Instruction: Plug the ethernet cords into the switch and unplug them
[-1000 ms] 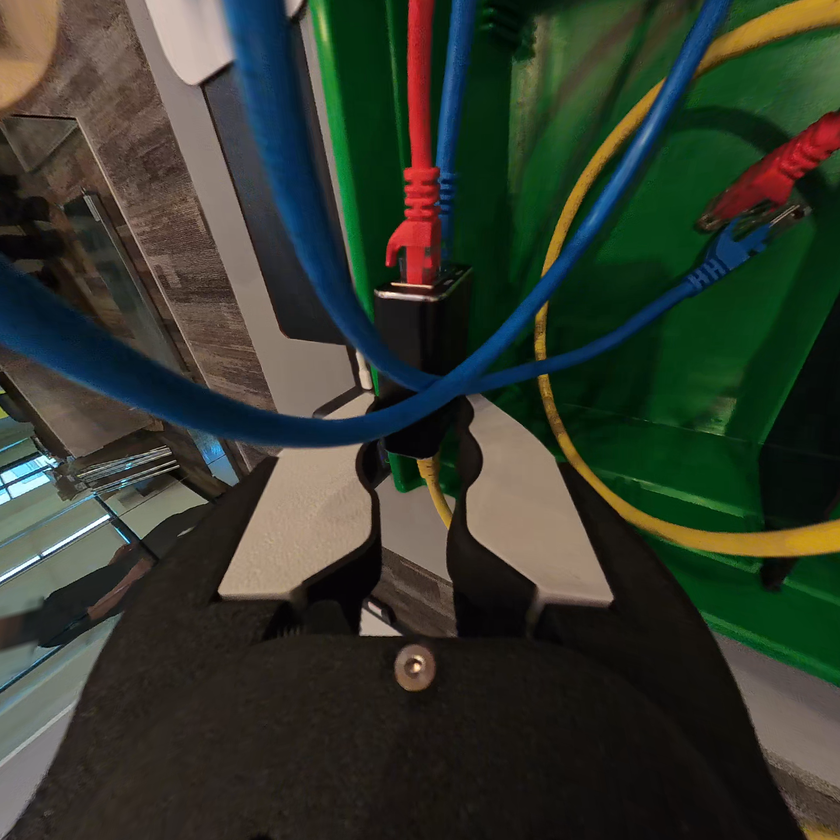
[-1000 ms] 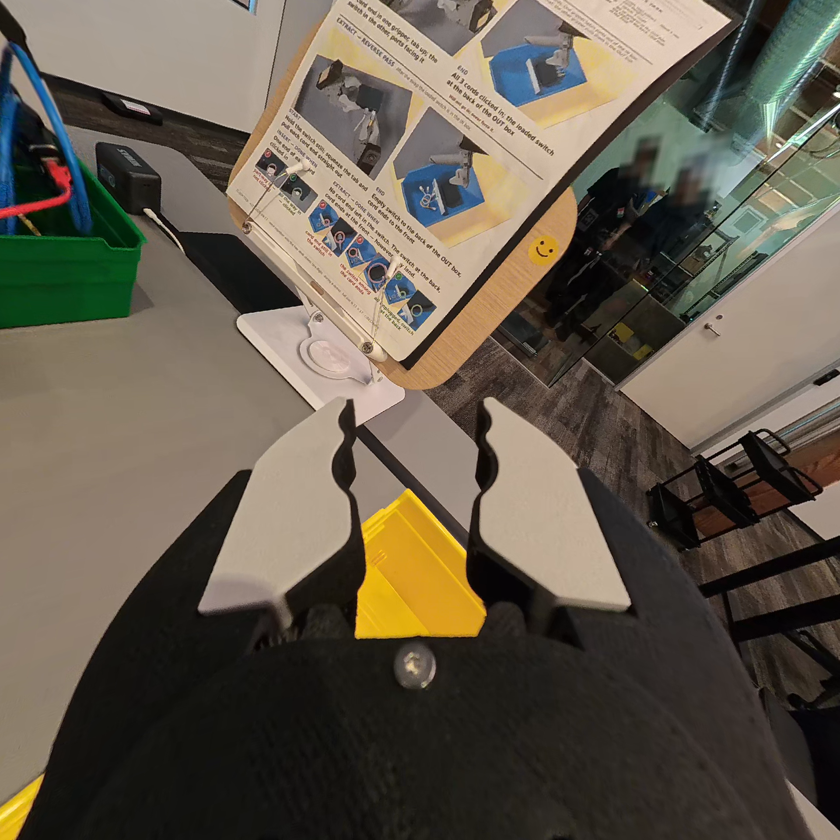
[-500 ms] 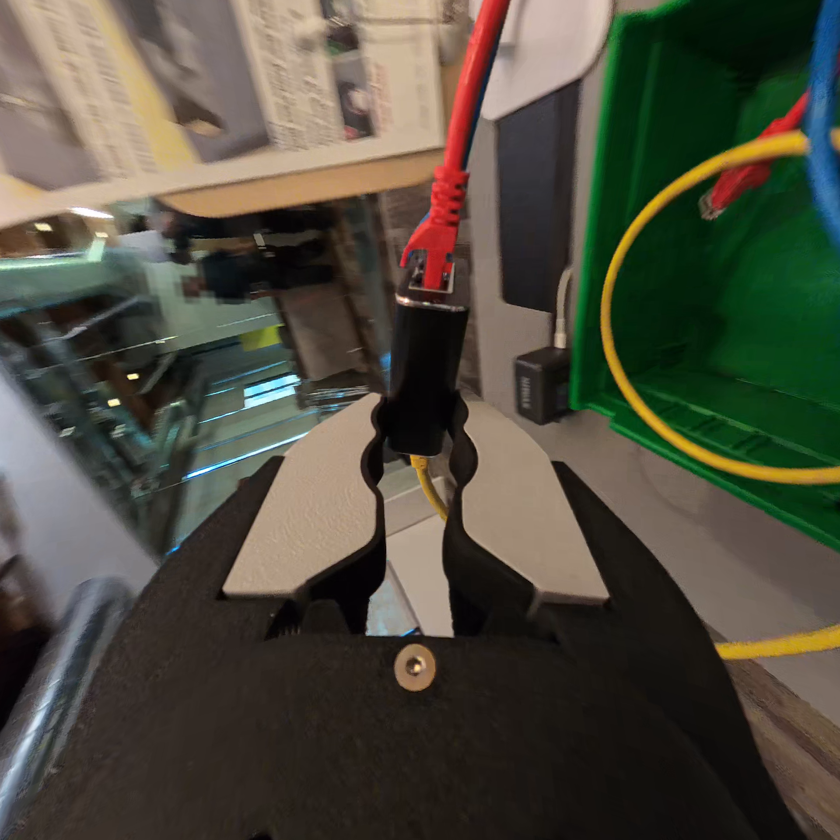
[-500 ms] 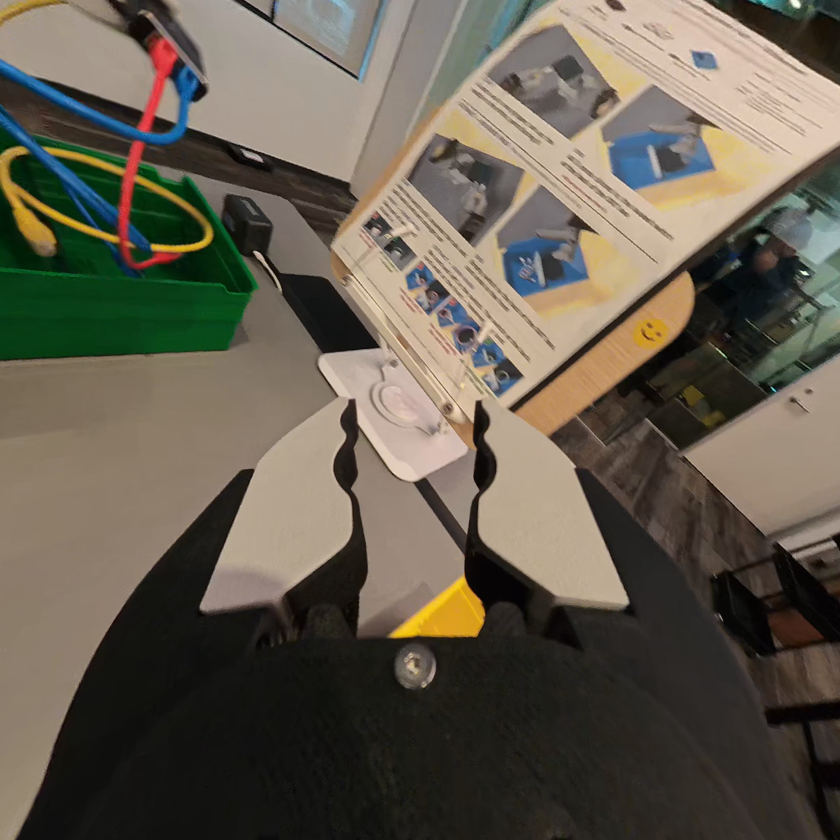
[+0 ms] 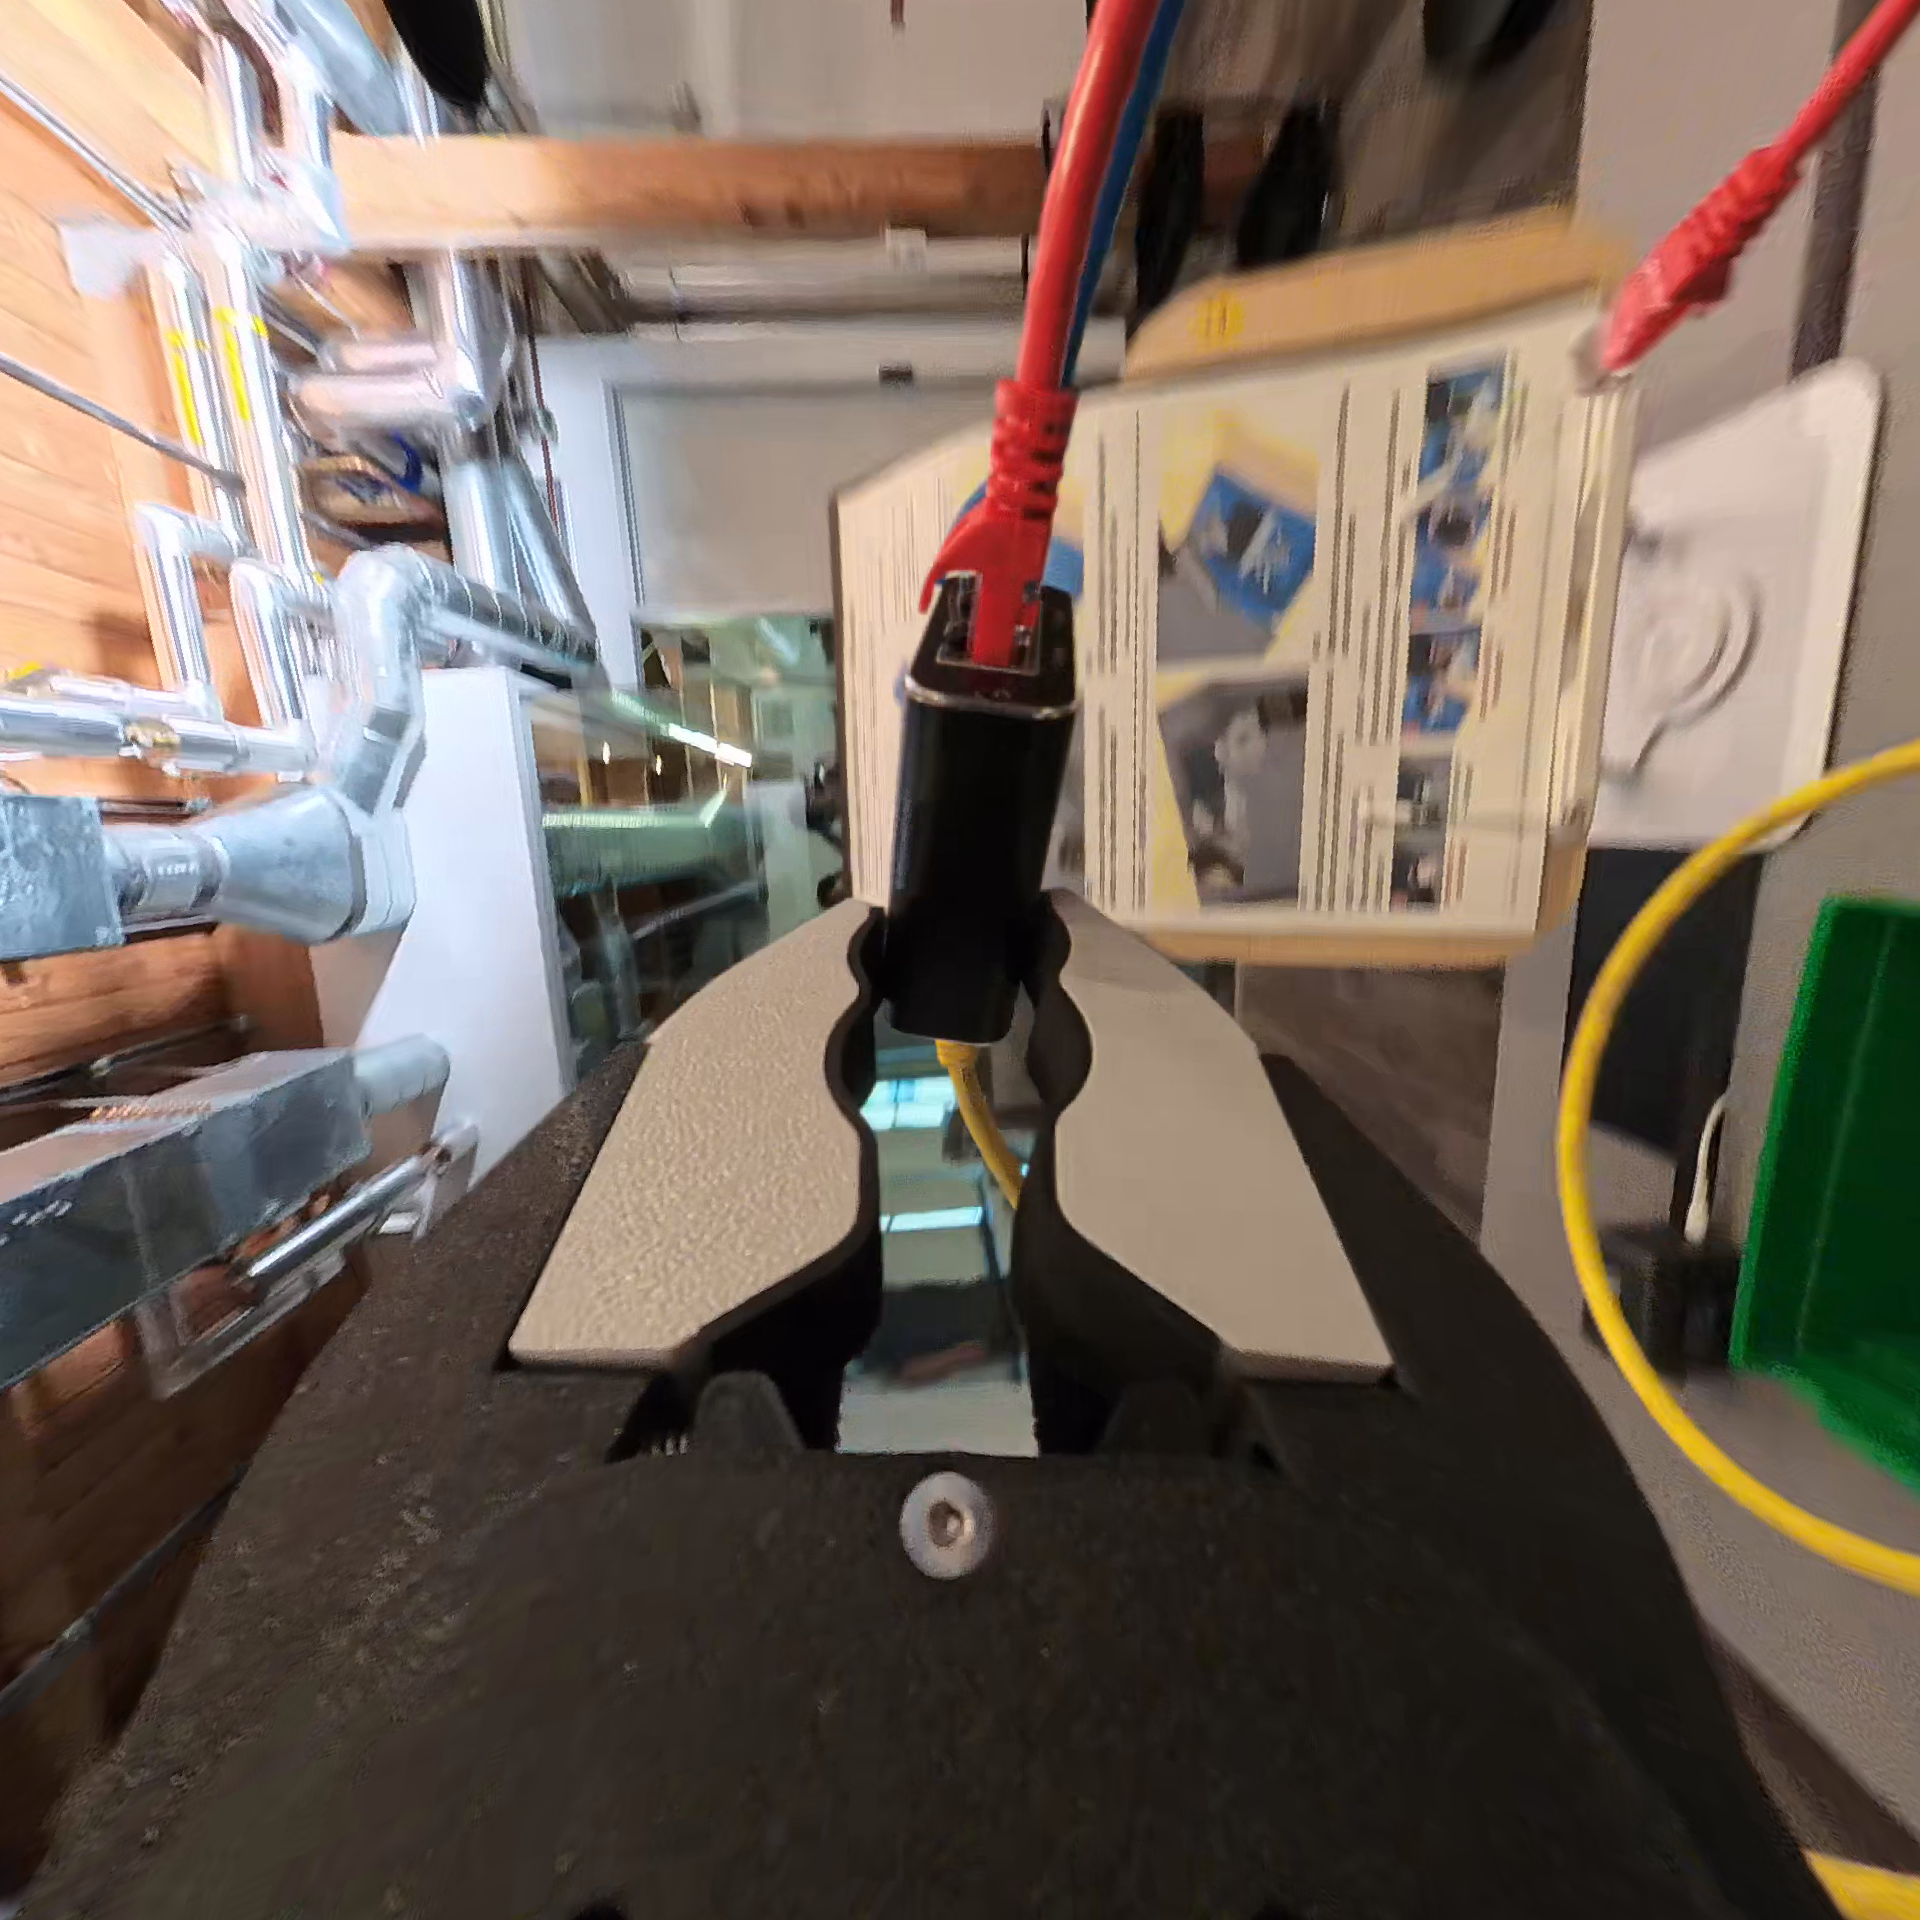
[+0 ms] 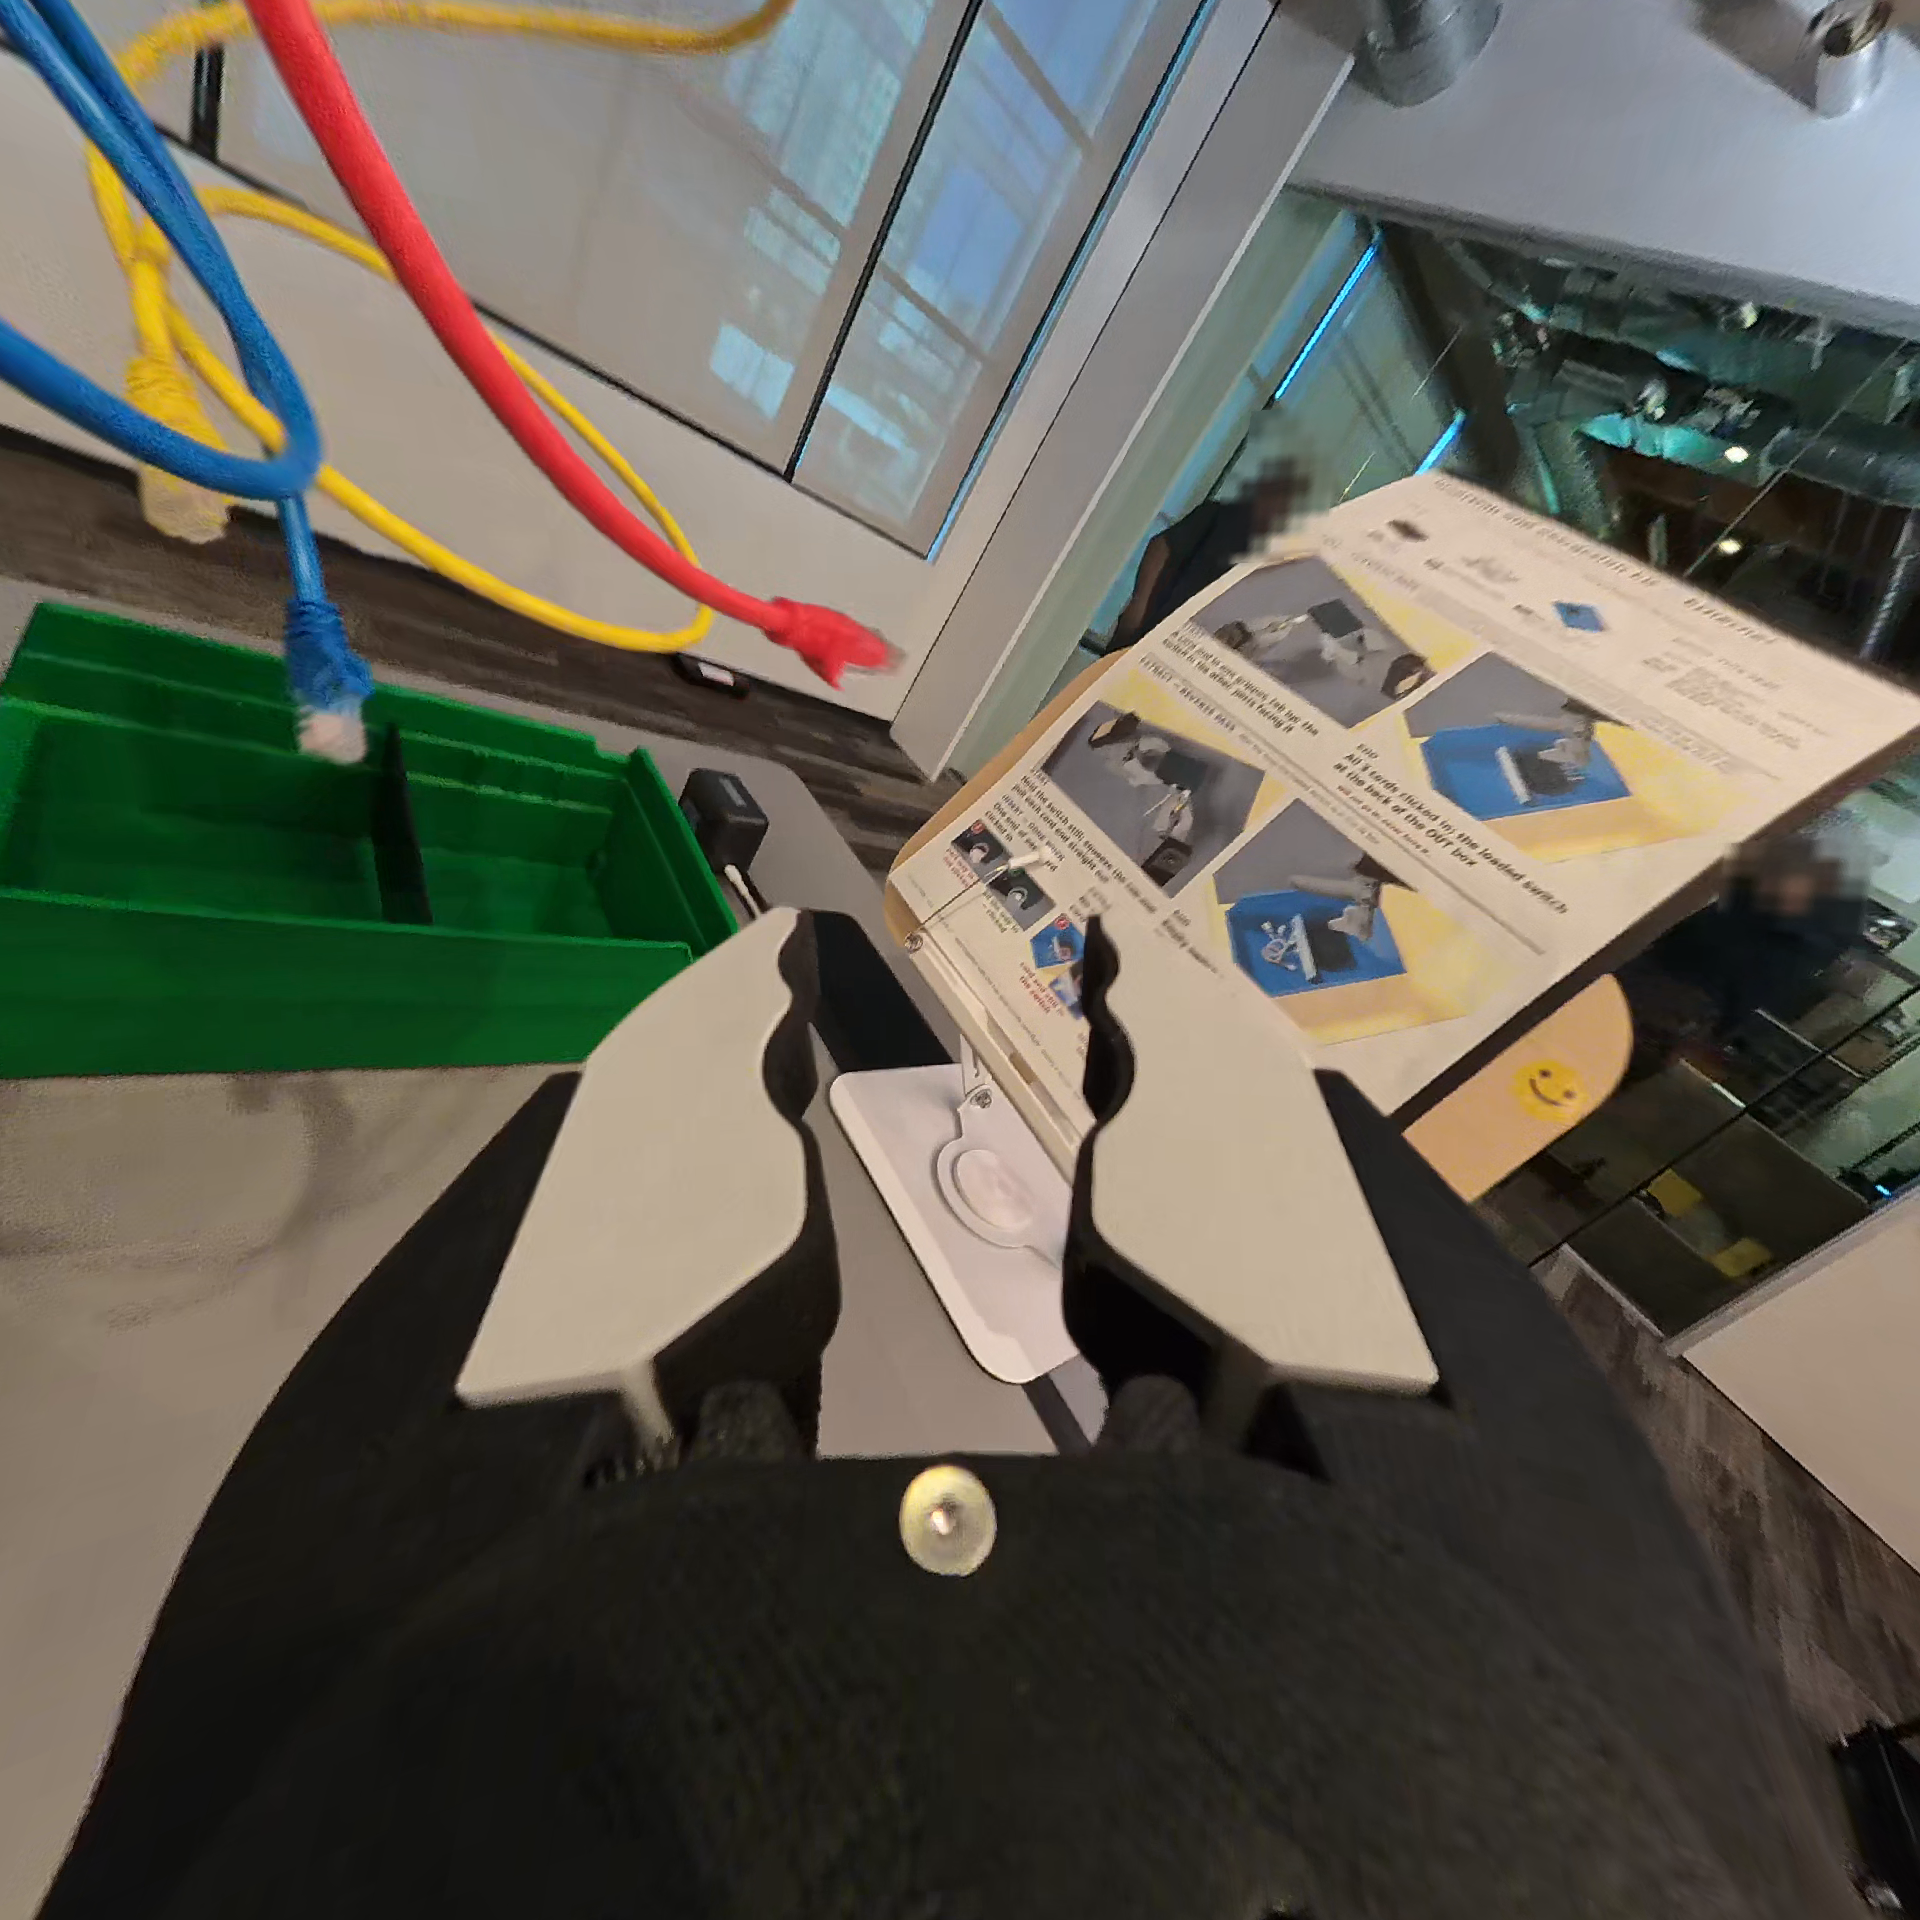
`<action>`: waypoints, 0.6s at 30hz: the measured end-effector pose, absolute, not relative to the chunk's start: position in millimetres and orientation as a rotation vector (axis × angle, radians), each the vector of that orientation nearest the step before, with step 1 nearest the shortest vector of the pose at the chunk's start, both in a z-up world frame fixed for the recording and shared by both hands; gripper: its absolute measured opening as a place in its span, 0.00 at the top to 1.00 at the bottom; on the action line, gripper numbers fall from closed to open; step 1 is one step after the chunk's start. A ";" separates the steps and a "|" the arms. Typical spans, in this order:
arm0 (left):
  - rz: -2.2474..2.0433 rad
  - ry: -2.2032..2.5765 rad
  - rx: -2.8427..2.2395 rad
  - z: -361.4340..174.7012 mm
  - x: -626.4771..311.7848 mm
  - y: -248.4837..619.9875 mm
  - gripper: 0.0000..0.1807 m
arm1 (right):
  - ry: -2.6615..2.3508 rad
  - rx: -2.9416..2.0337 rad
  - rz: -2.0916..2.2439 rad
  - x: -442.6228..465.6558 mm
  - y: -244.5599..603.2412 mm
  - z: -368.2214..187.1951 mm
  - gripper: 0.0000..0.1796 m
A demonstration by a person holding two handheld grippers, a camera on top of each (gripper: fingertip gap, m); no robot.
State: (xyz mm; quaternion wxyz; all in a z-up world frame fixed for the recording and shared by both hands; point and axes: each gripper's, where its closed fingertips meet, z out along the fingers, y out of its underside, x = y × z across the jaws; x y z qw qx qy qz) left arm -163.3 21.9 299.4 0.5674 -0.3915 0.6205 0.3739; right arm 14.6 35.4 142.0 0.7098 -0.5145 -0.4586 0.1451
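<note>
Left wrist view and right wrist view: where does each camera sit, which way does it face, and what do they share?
Left wrist view: on the left gripper, facing along its fingers, shut on the black switch with the red cord plugged in; instruction board beyond.
Right wrist view: on the right gripper, open and empty, facing over the grey table toward the green bin and dangling cords.
Shared: instruction board, green bin, red cord, yellow cord.

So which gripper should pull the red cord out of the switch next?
Right. The right gripper is open and empty; the left gripper is shut on the switch, where the red cord sits plugged.
</note>
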 end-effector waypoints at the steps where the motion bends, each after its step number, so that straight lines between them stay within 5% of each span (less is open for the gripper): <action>1: 0.812 1.462 -0.899 301.7 -146.8 16.0 0.86 | -1.000 -1.126 0.330 20.4 32.1 147.7 0.72; 12: 0.180 1.436 -0.726 174.2 -34.3 -36.5 0.87 | -1.148 -0.846 0.324 14.8 -29.4 168.1 0.72; 18: 0.104 1.344 -0.829 119.2 -51.6 -13.1 0.86 | -1.302 -1.050 -0.157 29.0 9.6 124.7 0.74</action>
